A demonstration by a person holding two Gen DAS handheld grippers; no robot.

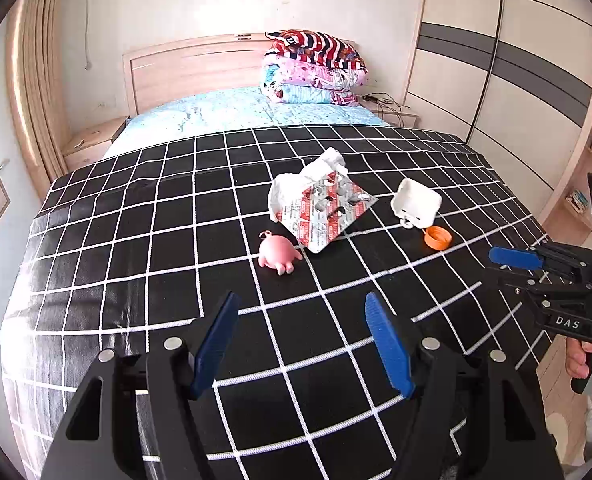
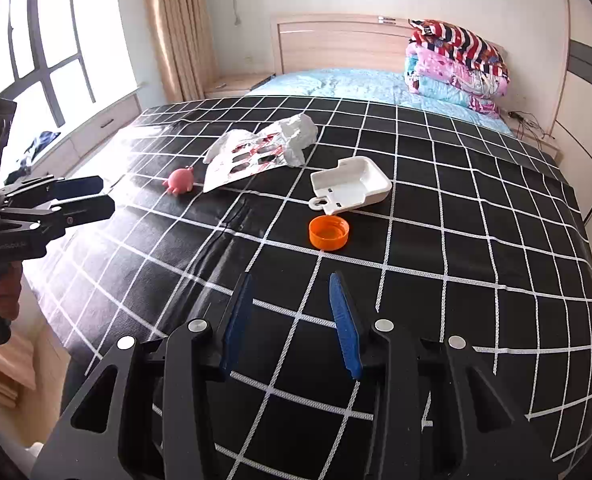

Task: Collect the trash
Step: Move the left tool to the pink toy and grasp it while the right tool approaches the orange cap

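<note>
We hold our left gripper (image 1: 302,340) low over the black checked cloth (image 1: 136,240), its blue pads spread wide with nothing between them. Ahead of it, going left to right, the things lie in a loose row. First comes the pink toy (image 1: 278,253), nearest to our left tongs and slightly left of their centre line. Just beside it, further back and to the right, lies the used blister pack (image 1: 324,212), tilted, with its far edge propped on the crumpled white tissue (image 1: 308,178) that it touches. Well apart to the right sits the white plastic tray (image 1: 416,202); seen from our right wrist its hollow faces up and holds nothing we can make out. Just in front of it rests the orange bottle cap (image 1: 437,237), open side up, also with nothing inside.

Our right gripper (image 2: 292,320) hovers over the cloth at the right, pads apart and holding nothing. The cap (image 2: 329,232) lies straight ahead of it, near but not between the fingers, with the tray (image 2: 350,184) just behind. Folded quilts (image 1: 316,68) are stacked at the head of the bed.
</note>
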